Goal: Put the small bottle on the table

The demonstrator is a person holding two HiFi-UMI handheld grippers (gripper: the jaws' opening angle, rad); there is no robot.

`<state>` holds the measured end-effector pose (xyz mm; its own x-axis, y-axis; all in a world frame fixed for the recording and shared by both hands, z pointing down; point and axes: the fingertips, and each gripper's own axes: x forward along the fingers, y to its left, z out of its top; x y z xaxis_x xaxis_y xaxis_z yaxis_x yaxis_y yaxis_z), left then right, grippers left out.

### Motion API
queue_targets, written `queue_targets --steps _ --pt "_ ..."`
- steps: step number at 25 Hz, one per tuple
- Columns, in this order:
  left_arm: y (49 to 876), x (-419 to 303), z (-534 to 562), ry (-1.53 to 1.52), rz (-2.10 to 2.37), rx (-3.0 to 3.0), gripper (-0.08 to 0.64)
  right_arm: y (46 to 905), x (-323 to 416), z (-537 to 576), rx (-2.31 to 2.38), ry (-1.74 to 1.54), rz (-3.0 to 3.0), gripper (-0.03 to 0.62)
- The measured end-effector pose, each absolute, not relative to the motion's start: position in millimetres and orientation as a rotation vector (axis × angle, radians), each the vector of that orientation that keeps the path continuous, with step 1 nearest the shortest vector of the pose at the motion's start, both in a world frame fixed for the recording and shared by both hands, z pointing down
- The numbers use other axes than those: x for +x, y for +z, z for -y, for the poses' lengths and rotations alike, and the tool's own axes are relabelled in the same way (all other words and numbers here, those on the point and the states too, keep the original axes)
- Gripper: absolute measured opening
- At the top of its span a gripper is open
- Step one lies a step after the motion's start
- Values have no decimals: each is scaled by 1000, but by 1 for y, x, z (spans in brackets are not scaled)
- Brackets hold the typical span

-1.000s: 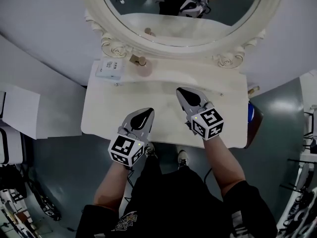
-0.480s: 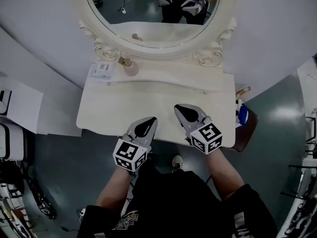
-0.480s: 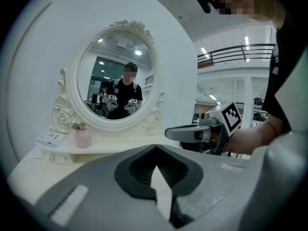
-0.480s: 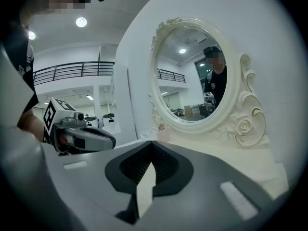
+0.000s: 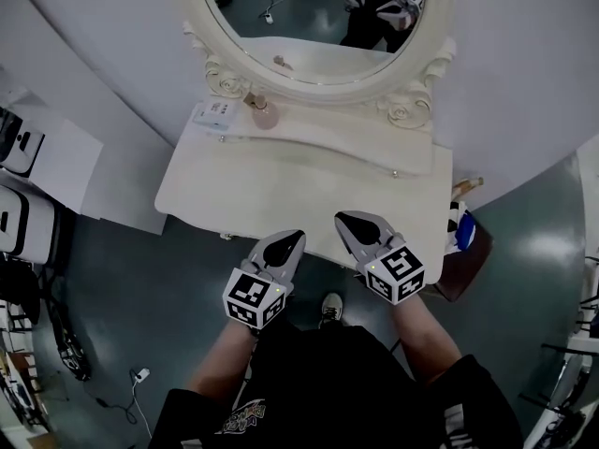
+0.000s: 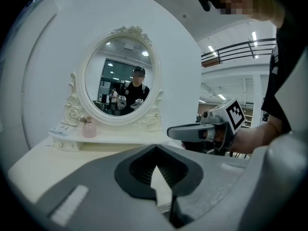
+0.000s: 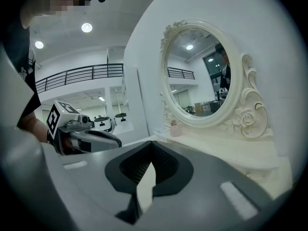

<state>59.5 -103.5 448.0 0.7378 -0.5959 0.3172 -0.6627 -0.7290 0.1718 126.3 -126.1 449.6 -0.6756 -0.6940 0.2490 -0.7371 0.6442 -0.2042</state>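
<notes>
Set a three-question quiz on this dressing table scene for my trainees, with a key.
1. True or false: the pink bottle stands on the raised shelf below the mirror.
2. In the head view, what lies just left of the bottle? A) a white box B) a comb C) a cup
3. What do the left gripper and the right gripper hold?
Key: 1 true. 2 A. 3 nothing: both pairs of jaws are shut and empty, near the front edge of the table.
</notes>
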Motion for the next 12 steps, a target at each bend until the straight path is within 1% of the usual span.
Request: queue_targets --steps 6,12 --pt "453 29 92 353 1055 2622 0 459 94 113 1108 478 2735 21" --pt "452 -18 88 341 1091 2600 0 460 49 107 1089 476 2739 21"
